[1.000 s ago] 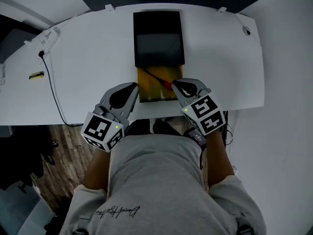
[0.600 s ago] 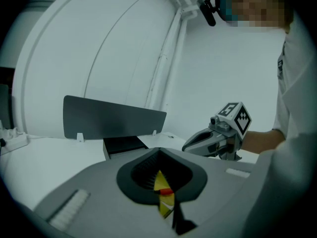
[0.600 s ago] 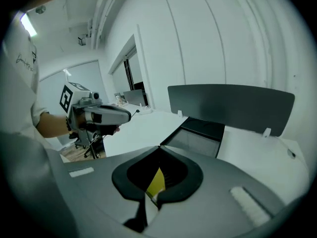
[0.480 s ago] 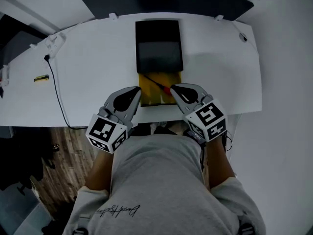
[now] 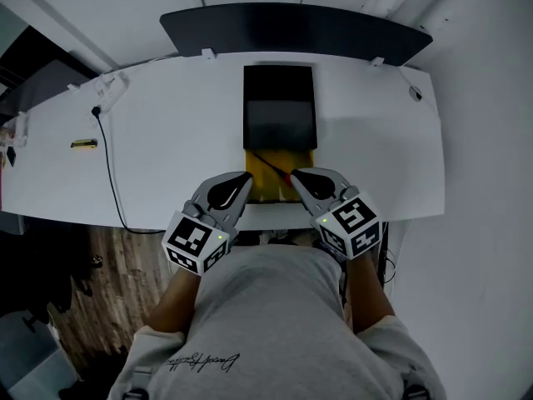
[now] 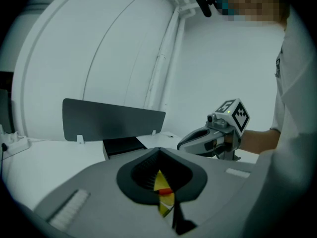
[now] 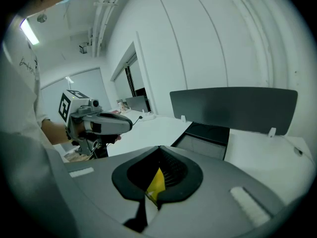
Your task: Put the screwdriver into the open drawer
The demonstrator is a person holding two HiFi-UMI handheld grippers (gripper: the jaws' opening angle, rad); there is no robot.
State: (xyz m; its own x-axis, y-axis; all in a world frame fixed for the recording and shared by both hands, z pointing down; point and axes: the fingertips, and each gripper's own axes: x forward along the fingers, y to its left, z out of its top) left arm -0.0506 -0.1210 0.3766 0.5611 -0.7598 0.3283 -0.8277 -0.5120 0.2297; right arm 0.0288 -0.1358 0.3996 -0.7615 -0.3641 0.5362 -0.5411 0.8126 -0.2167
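left gripper and right gripper drawn closer, jaws together, screwdriver in drawer

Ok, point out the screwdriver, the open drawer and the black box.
screwdriver (image 5: 285, 173), head view, red handle.
open drawer (image 5: 268, 187), head view, bare yellow floor.
black box (image 5: 279, 107), head view, top face.

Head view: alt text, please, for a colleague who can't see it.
A red-handled screwdriver lies in the open yellow drawer at the white desk's near edge. The left gripper and right gripper flank the drawer, tongs shut.
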